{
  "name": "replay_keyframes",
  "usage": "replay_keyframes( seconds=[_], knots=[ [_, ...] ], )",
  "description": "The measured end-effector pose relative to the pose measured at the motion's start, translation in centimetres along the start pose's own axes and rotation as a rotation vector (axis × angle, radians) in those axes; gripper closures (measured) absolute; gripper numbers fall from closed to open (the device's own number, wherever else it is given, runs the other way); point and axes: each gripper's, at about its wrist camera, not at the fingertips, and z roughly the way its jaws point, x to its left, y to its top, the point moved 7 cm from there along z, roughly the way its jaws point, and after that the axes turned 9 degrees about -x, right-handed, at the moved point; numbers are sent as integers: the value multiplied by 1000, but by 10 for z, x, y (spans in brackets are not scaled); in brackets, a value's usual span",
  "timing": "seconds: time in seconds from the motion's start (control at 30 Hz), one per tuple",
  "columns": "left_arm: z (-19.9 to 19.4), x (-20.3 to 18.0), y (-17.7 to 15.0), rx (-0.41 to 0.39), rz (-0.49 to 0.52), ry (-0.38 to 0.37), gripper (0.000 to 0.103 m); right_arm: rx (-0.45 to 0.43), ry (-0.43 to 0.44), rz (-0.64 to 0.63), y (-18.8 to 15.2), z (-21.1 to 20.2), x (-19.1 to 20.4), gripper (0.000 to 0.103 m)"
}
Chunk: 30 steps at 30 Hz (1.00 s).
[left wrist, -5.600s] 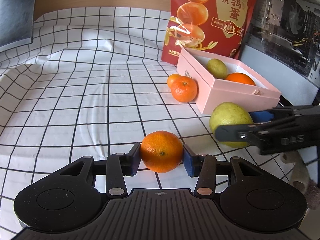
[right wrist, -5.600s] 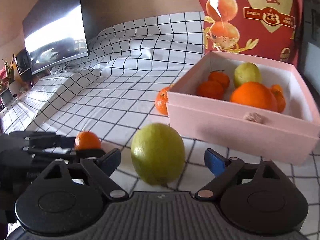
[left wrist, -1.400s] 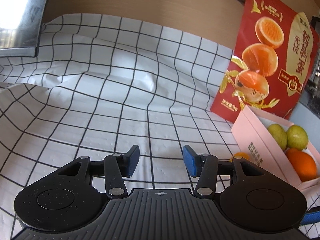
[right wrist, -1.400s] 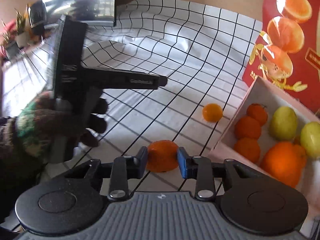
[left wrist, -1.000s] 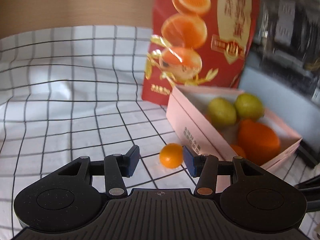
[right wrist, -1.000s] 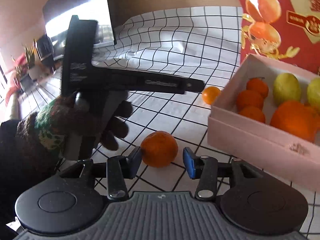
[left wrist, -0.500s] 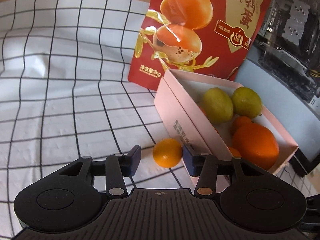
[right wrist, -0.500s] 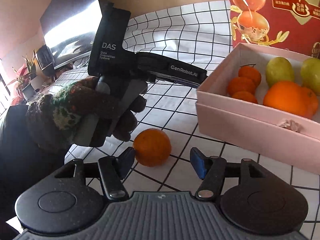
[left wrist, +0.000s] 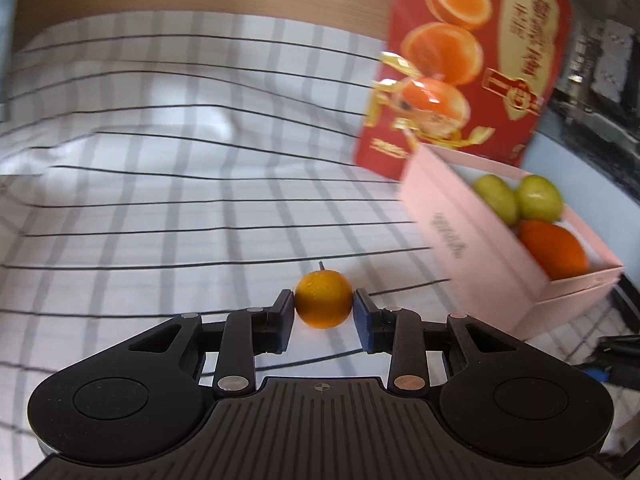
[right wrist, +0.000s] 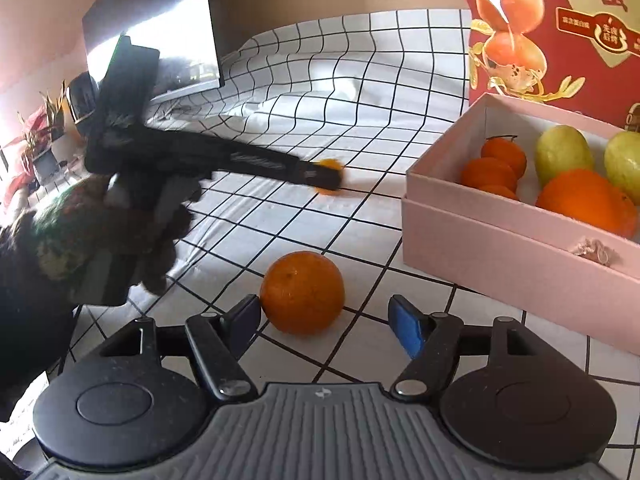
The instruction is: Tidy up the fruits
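Now the left gripper (left wrist: 323,314) is closing on a small kumquat-like orange (left wrist: 323,300) that lies on the checked cloth of the table (left wrist: 160,208), near the long wall of the pink box (left wrist: 472,256). Its blue pads (left wrist: 285,312) look to be touching the fruit on both sides, at its widest part. To do this well, I think the squeeze should end softly, only firm enough that the round fruit cannot roll out, and then the lift should go straight up before moving over the box wall.

The right gripper (right wrist: 324,322) is opening, its jaws spread wide. A bigger mandarin (right wrist: 302,292) sits on the cloth between them, close to the left pad, not pinched. The box already holds two green fruits (left wrist: 516,202), a large orange (right wrist: 586,202) and small mandarins (right wrist: 494,166), so the kumquat should go into a free corner.
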Motion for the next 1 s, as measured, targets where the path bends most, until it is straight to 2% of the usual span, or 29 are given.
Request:
replay_keyframes(
  seconds=[0.1,0.33,0.43,0.67,0.73,1.0],
  knots=[
    [-6,10,0,-12,16,58,66,-8,-9,13,-1,-1,-2,28],
    [0,5,-4,-17,63,85,66,-25,-20,41,-2,-3,-6,25],
    [4,1,-5,-17,73,77,64,-24,-22,35,-2,-3,-6,25],
    [5,-14,-10,-7,126,0,58,-18,-26,13,-2,-3,-3,22],
    [6,-17,-11,-3,147,-3,55,-15,-27,9,-2,-2,-3,21],
    [10,-18,-10,-7,127,1,54,6,-42,-52,-3,1,2,16]
  ],
)
